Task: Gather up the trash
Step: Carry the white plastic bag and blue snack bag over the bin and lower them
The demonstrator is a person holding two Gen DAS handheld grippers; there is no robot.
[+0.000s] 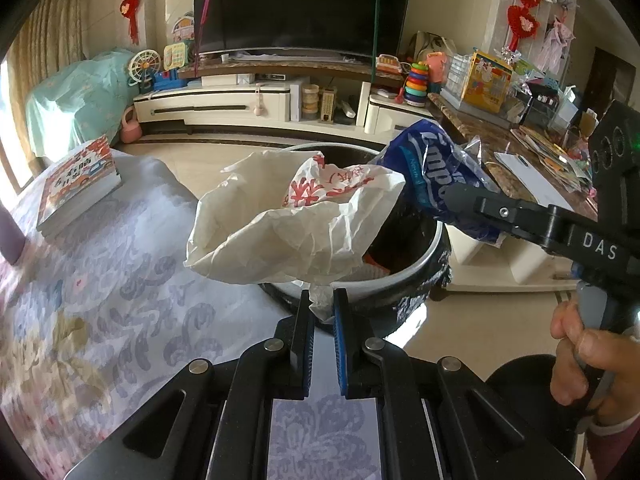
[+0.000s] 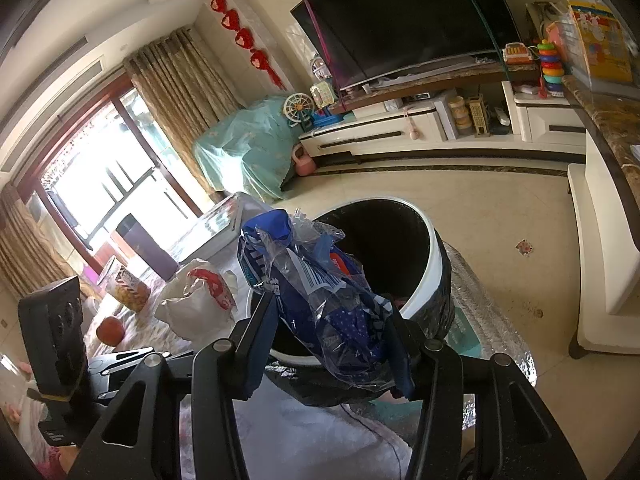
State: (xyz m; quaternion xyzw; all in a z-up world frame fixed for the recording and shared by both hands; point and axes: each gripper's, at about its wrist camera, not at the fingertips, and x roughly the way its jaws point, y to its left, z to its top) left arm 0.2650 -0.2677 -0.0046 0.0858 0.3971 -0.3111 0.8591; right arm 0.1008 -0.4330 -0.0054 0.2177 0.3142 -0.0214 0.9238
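My left gripper (image 1: 322, 300) is shut on the bottom corner of a crumpled white plastic bag (image 1: 296, 224) with red print. The bag hangs over the near rim of a round white-rimmed trash bin (image 1: 416, 264) lined in black. From the right comes my right gripper (image 1: 456, 200), shut on a blue and clear plastic wrapper (image 1: 436, 168) above the bin's mouth. In the right wrist view the wrapper (image 2: 320, 280) bulges between the fingers of the right gripper (image 2: 330, 306), with the bin (image 2: 436, 264) just beyond. The white bag (image 2: 196, 300) and left gripper (image 2: 168, 354) sit at the left.
A stack of books (image 1: 80, 184) lies on the flowered tablecloth (image 1: 120, 300) at left. An apple (image 2: 110, 330) and a snack jar (image 2: 128, 288) stand on that table. A cluttered marble counter (image 1: 520, 140) runs along the right. A hand (image 1: 580, 360) grips the right tool's handle.
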